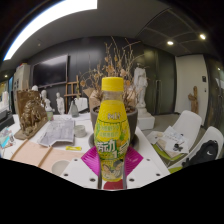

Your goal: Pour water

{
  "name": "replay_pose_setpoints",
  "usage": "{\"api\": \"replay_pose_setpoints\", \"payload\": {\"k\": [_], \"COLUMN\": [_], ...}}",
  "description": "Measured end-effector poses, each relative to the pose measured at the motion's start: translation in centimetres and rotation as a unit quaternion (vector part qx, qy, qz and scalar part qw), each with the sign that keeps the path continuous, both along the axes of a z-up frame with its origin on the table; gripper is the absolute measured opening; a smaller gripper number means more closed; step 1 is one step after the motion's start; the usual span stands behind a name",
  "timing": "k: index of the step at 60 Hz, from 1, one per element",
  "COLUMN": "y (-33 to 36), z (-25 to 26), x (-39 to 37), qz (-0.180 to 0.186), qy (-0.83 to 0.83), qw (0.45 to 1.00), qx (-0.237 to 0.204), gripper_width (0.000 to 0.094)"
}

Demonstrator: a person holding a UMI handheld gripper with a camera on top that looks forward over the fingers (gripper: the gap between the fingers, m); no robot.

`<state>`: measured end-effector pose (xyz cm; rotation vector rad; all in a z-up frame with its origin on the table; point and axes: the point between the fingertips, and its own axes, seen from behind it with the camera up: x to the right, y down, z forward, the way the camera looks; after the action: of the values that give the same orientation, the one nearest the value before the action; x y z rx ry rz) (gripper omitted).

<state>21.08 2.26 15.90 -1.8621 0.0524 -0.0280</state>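
Note:
A yellow-green drink bottle (113, 125) with a yellow cap and a printed label stands upright between my gripper's (112, 160) two fingers. Both pink pads (92, 158) press against the bottle's lower body, one at each side, and it is lifted above the white table (150, 150). The bottle's base is hidden between the fingers. I see no cup or other vessel near the bottle.
Behind the bottle stands a dark pot with dry branches (118, 75). A carved wooden figure (30, 110) and papers (58, 130) are at the left of the table. White statues (140, 85) stand at the back. More papers and a dark object (185, 145) lie at the right.

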Motion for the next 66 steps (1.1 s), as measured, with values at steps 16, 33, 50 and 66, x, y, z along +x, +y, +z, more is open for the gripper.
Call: {"api": "replay_pose_setpoints", "payload": {"k": [16, 33, 50, 66], "y": [-0.6, -1.5, -6.4, -18.6], "z": [-9.5, -10.5, -6.0, 1.9], "x": [1.9, 1.7, 1.3, -5.2], "qz": [-0.007, -0.014, -0.039, -0.059], "qy": [-0.003, 0.006, -0.003, 0.017], "qw": [0.998, 0.998, 0.996, 0.992], "qx": [-0.058, -0.056, -0.077, -0.111], "gripper_width": [0.0281, 0.0495, 0.0854, 0.0856]}}
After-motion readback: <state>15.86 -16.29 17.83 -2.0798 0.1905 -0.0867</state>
